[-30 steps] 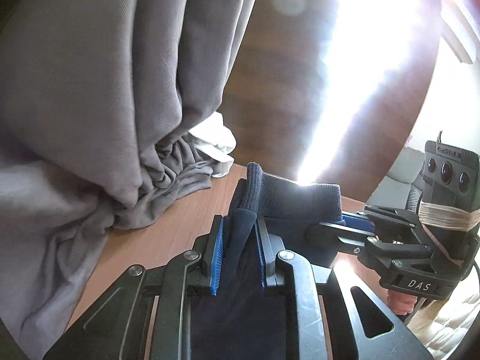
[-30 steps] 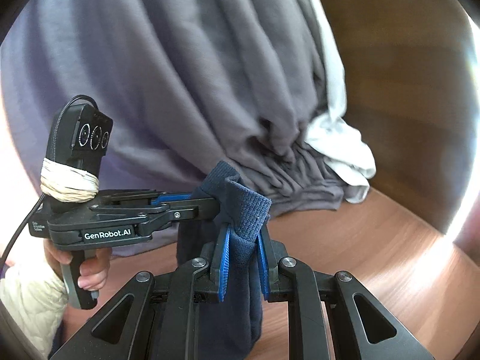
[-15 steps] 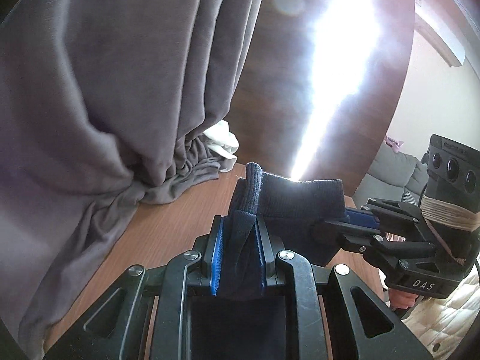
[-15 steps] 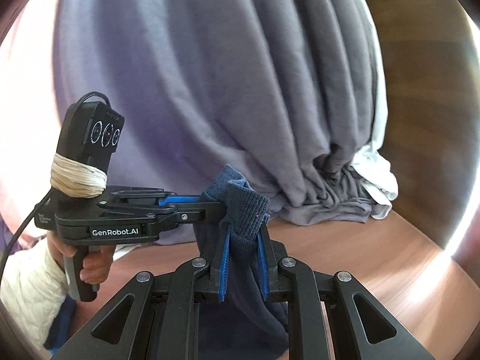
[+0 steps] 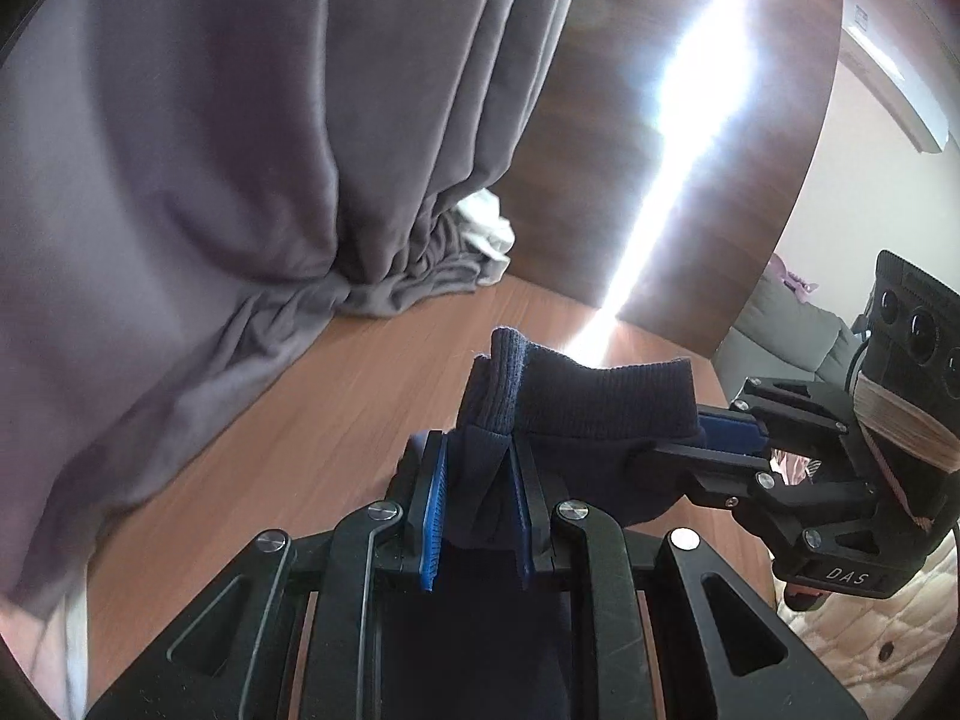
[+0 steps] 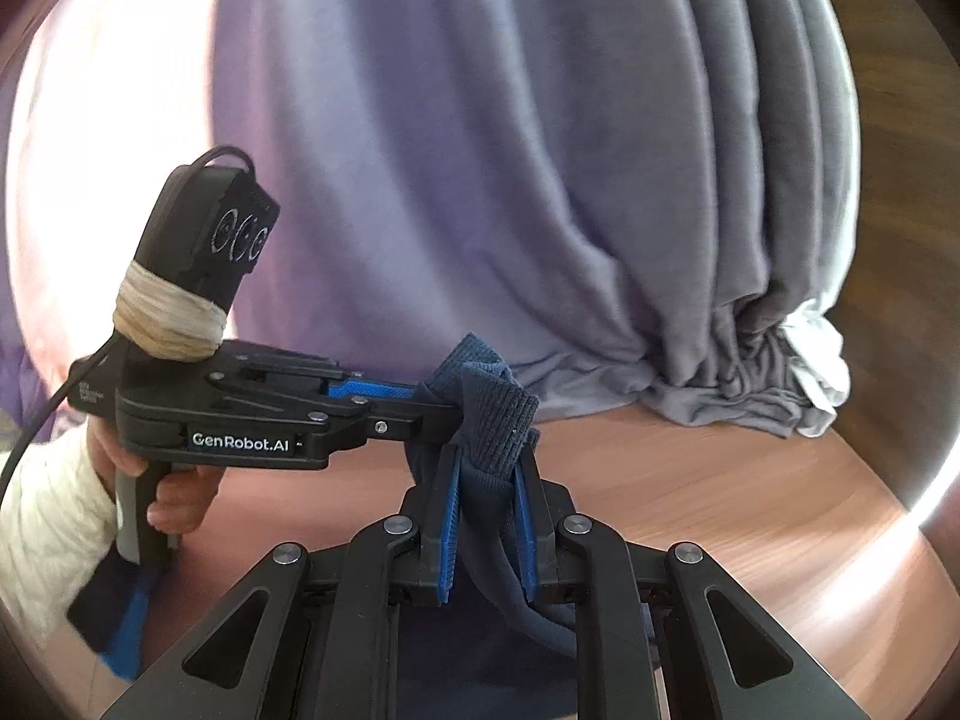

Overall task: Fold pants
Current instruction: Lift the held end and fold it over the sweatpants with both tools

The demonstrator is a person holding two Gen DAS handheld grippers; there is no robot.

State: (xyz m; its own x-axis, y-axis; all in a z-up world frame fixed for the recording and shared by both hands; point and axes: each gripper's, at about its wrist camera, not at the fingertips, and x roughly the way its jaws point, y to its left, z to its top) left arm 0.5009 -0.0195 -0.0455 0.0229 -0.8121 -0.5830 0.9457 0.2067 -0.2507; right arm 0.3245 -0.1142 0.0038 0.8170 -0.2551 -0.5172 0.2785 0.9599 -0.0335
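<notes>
Navy pants: ribbed band pinched in mid-air, above the wooden table.
Left gripper: jaws clamped on band.
Right gripper: pinching alongside.
Change: grey curtain has receded; garment lifted, ready for laying flat.

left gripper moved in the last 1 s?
Yes. In the left wrist view the left gripper, shut on the navy pants, has backed away from the grey curtain, showing more wooden table.
</notes>
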